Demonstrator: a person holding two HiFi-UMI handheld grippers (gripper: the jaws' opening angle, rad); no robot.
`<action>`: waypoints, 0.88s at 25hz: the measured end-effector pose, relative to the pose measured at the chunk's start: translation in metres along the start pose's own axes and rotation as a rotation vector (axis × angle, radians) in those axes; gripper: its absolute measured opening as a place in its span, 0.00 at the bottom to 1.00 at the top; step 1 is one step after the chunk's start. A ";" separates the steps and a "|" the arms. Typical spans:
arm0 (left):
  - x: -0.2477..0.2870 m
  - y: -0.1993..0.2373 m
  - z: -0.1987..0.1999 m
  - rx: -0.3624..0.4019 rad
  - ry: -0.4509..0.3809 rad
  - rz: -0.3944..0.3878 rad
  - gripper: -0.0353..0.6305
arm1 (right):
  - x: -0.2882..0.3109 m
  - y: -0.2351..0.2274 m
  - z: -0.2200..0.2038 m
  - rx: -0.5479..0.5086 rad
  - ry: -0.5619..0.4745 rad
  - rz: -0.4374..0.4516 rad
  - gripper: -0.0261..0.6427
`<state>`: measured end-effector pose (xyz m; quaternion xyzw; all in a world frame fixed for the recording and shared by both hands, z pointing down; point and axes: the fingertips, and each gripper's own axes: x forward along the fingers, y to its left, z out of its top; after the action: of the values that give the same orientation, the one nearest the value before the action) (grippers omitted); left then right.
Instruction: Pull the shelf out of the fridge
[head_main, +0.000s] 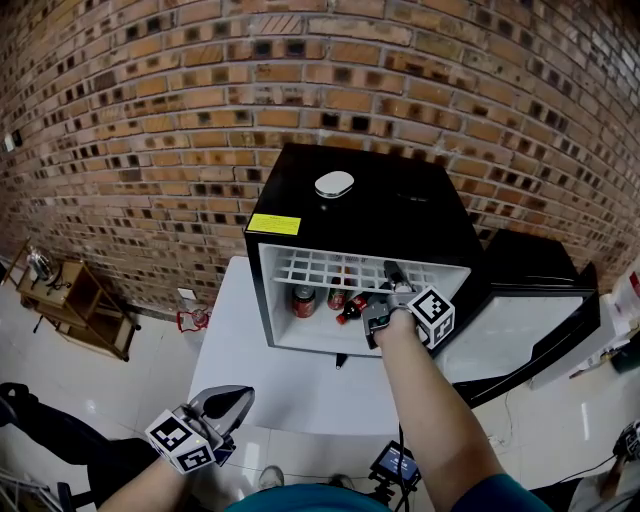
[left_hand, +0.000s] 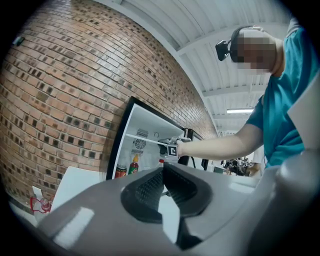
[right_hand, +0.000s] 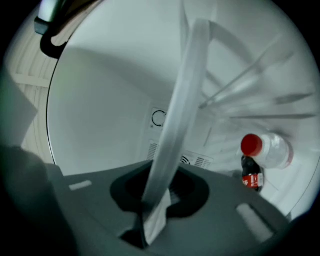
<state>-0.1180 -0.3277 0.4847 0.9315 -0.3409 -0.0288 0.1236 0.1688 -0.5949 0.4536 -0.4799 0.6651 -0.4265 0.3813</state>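
The white wire-grid shelf (head_main: 340, 268) sits fully seated in the upper slot of the black box-shaped mini fridge (head_main: 370, 205). Its flat front bar (right_hand: 185, 100) runs straight between the fingers (right_hand: 192, 192) of the right gripper (head_main: 393, 280), which are closed down onto it with only the bar's thickness between the ribbed dark pads.

The bar looks smooth, glossy and narrow, so a hard tug could let it slip out of the pads. The grip also sits to the right of the shelf's middle. A pull from there may skew the grid and jam it against the plain white inner walls. Once free of its slots, the shelf hangs from one edge and would probably droop at the far end.

Just below the fingers stand two red metal cans (head_main: 304, 300). A clear plastic bottle with a red cap (right_hand: 265, 150) lies beside a dark cola bottle (right_hand: 251, 177), and a sagging shelf could knock them.

The fridge rests on a smooth white surface (head_main: 300, 390) and nothing braces it, so it may slide forward. The left gripper (head_main: 232, 400) hangs well back from it, tips together on nothing. A white oval object (head_main: 334, 184) lies loose on the fridge top. A rough red-brown brick wall (head_main: 150, 110) stands behind.
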 end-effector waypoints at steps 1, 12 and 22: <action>0.001 -0.002 0.000 0.001 -0.001 -0.004 0.05 | -0.002 0.000 -0.001 0.003 0.002 -0.002 0.11; -0.004 -0.014 0.001 0.005 -0.012 -0.020 0.05 | -0.034 0.005 -0.011 0.027 0.000 -0.001 0.11; -0.014 -0.016 0.002 0.012 -0.025 -0.016 0.05 | -0.061 0.010 -0.020 0.053 -0.014 0.004 0.11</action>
<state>-0.1188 -0.3076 0.4785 0.9345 -0.3350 -0.0393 0.1138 0.1625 -0.5307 0.4574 -0.4713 0.6519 -0.4399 0.3992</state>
